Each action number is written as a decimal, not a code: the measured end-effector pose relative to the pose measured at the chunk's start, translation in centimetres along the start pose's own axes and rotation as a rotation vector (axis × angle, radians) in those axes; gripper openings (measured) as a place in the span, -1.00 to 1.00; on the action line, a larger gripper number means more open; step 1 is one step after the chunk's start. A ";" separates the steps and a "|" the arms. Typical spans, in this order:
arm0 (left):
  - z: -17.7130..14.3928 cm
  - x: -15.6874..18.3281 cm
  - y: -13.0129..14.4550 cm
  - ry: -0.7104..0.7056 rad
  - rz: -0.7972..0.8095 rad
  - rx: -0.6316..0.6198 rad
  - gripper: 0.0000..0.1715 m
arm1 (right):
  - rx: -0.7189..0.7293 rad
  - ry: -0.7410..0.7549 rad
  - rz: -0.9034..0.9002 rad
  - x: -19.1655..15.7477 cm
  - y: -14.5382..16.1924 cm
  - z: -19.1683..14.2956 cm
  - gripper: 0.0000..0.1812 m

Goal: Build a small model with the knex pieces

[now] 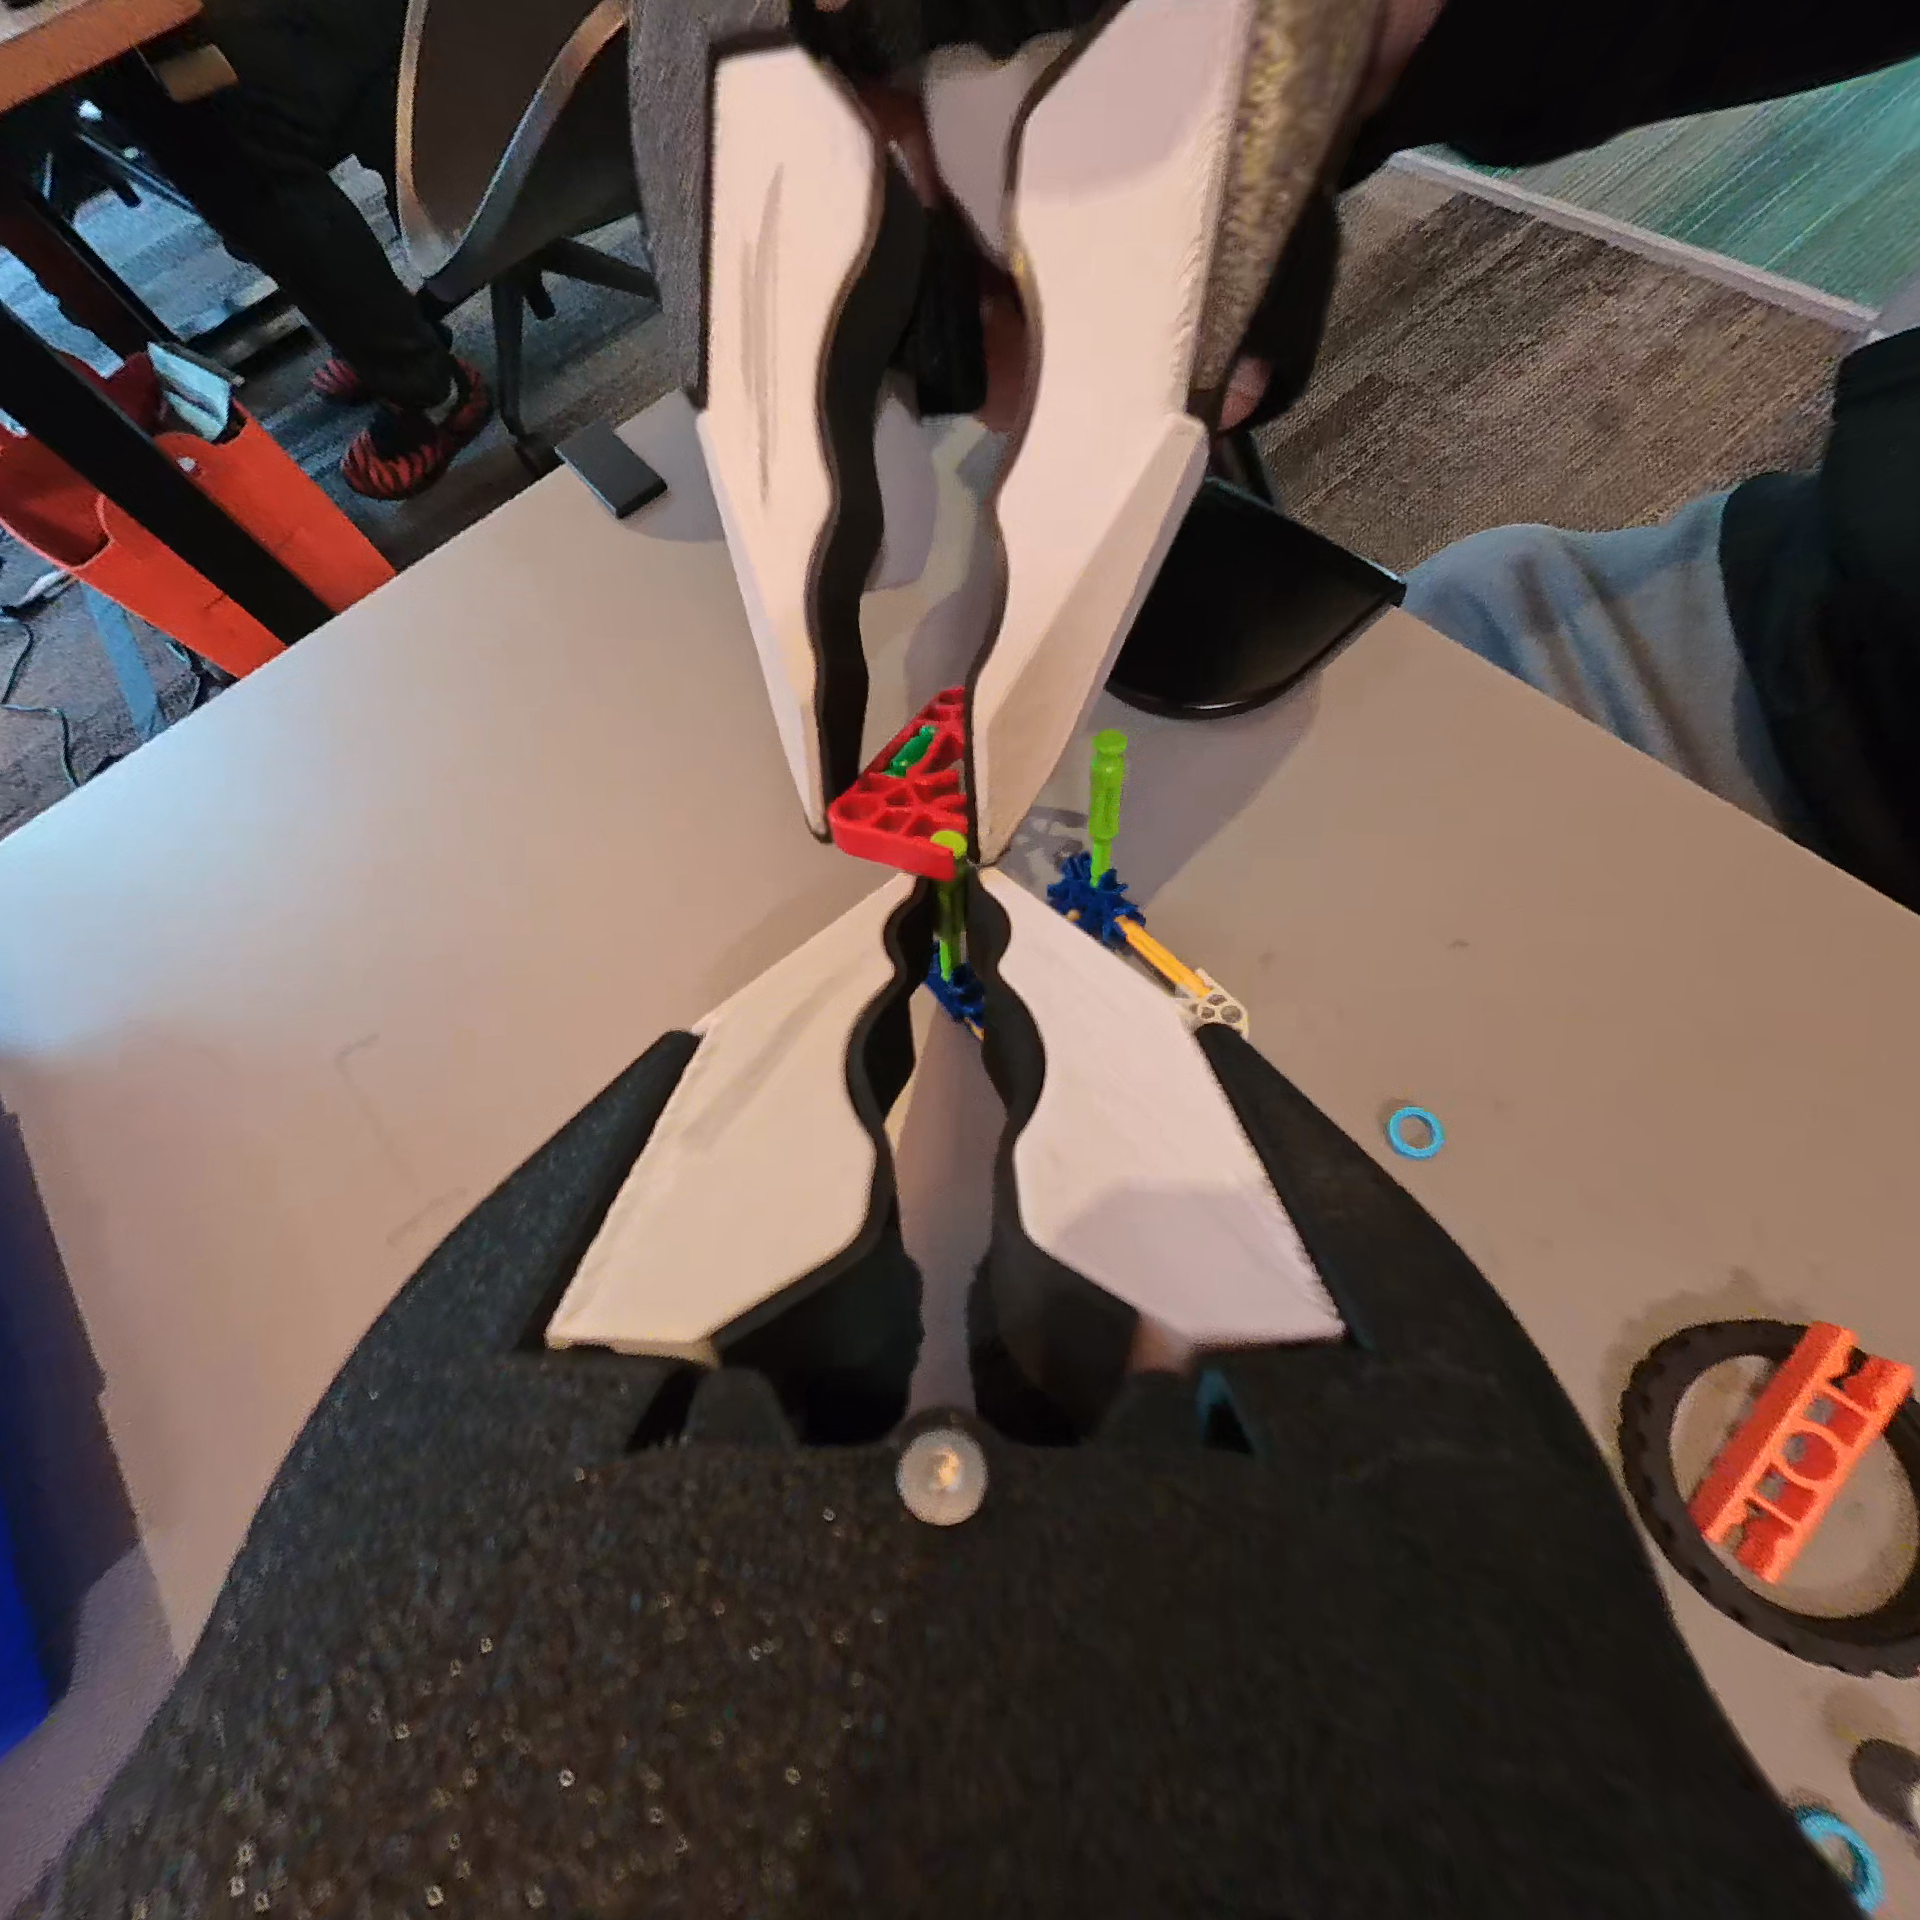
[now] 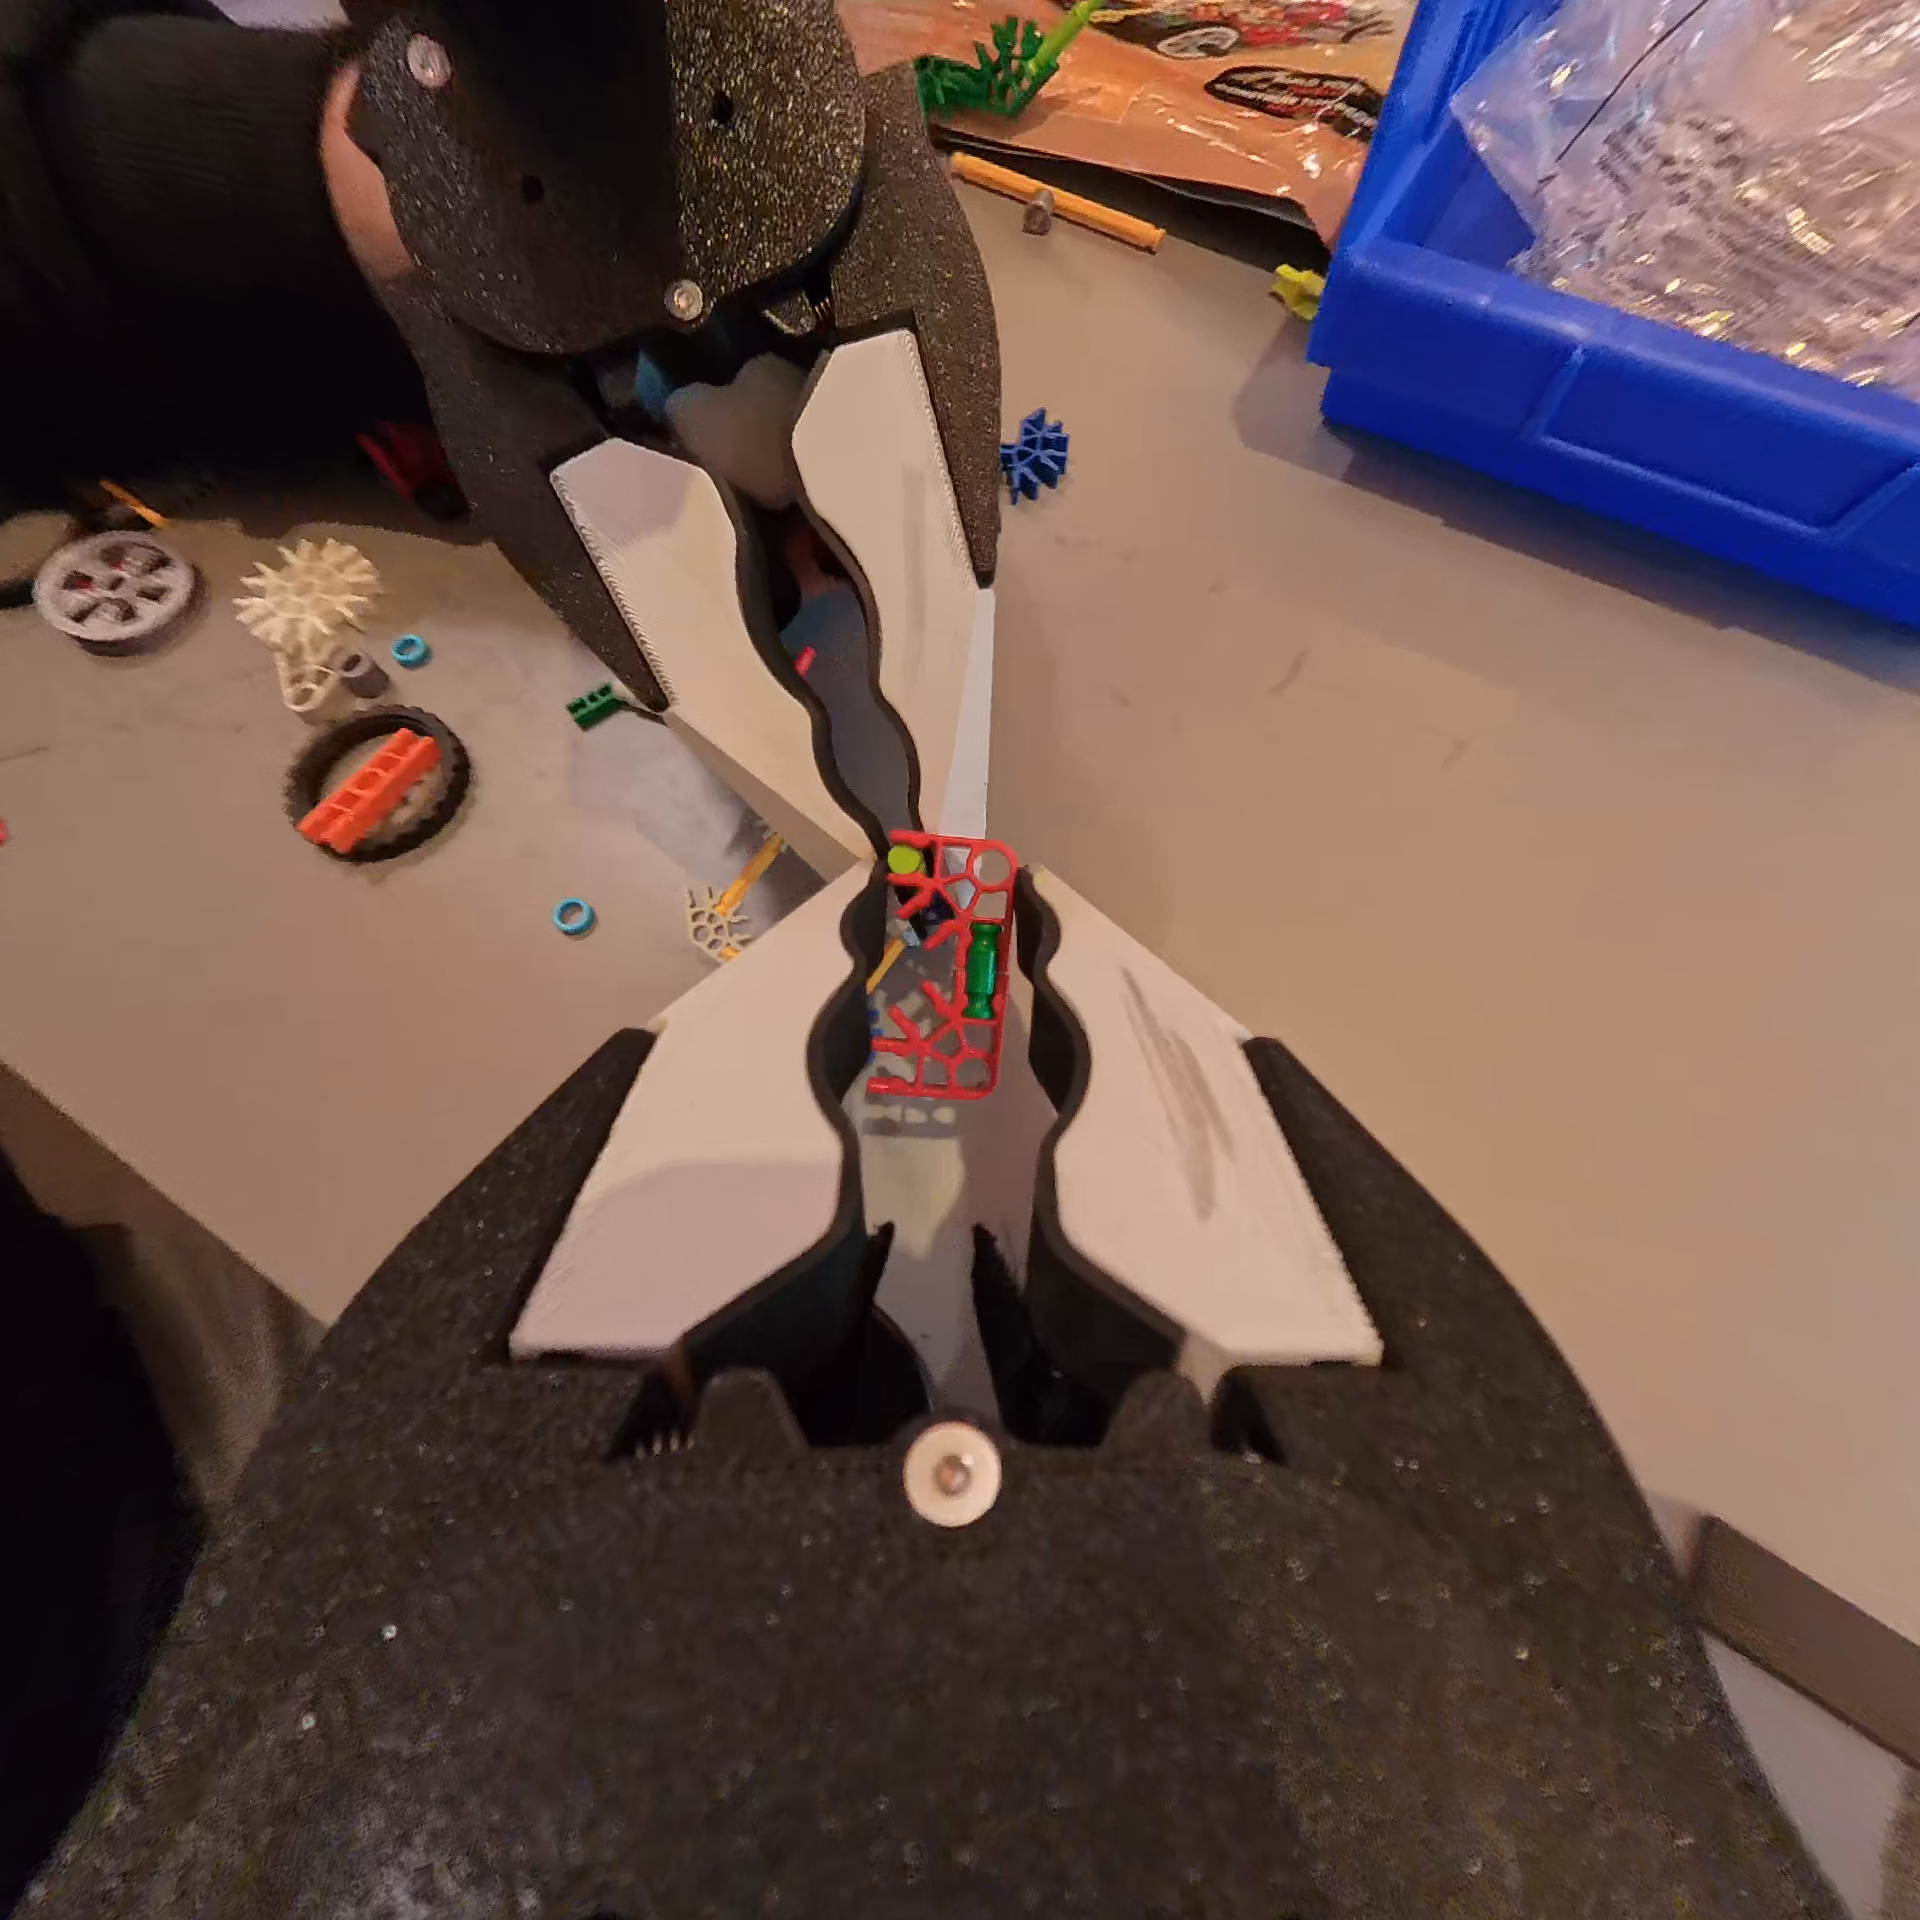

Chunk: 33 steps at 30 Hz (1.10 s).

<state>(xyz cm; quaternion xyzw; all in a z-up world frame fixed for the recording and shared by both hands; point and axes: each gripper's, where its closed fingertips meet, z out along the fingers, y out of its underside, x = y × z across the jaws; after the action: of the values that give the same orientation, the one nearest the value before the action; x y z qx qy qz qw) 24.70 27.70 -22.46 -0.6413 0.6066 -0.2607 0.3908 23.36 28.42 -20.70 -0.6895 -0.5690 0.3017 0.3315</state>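
- My right gripper is pinching the red latticed plastic panel by its long edges, mid-table.
- My left gripper is clamping narrowly on the lime-green plastic rod beneath.
- I'm judging both light, stiff, a bit slick and snap-prone; gripping edges seems best.

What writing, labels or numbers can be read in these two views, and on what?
Printed sheet at the top edge of the right wrist view: a logo and print, too blurred to read.
Clear plastic bag in the blue bin: small print, too small to read.
Left wrist view: no writing visible.
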 end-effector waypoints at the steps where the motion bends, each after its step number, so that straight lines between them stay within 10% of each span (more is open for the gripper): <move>1: 0.0 -0.1 0.1 -0.009 -0.009 -0.012 -0.98 | -0.005 0.032 -0.026 0.2 0.0 0.0 -0.74; 33: 1.0 -0.3 0.5 -0.071 -0.030 -0.083 -0.99 | -0.316 0.232 -0.507 0.4 0.4 -0.2 -0.77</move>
<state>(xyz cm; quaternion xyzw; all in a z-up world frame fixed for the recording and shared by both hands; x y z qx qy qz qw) 25.19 28.23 -23.44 -0.6748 0.5932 -0.2181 0.3811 23.81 28.74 -20.91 -0.5985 -0.7210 0.0368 0.3474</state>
